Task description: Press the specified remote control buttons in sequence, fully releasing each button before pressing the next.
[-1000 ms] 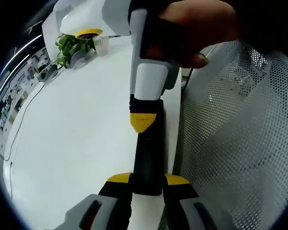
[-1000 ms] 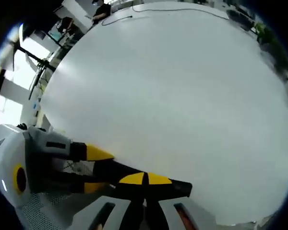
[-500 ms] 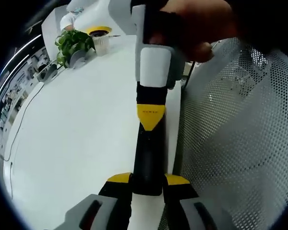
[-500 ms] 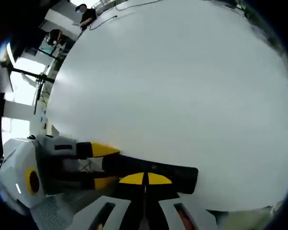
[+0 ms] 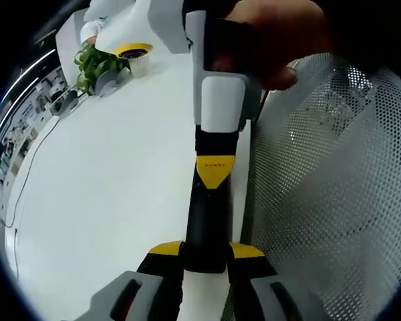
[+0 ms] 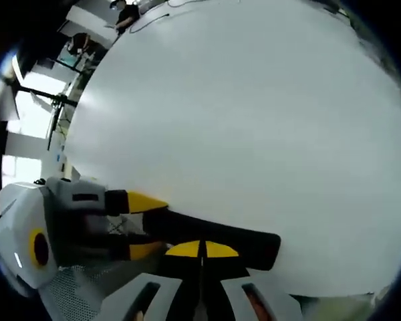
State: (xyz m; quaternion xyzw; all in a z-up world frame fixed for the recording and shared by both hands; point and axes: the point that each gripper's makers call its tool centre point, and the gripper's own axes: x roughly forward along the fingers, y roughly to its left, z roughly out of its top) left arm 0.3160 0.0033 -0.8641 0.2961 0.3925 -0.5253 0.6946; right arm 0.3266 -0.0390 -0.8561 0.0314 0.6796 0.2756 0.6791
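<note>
A slim black remote control is held out over the edge of the white table. My left gripper is shut on its near end, one yellow tip on each side. My right gripper, held by a hand, comes down from above. Its jaws are shut and the joined yellow tip rests on the remote's top face. In the right gripper view, my right gripper touches the remote control with its tips together. The left gripper clamps the remote from the left. The buttons are hidden.
A grey mesh chair back stands close on the right of the table edge. A potted plant and a cable lie at the table's far side. The wide white tabletop stretches ahead, with people far behind it.
My right gripper's tip has slid a little along the remote, toward the left gripper. The left gripper's hold on the remote is unchanged.
</note>
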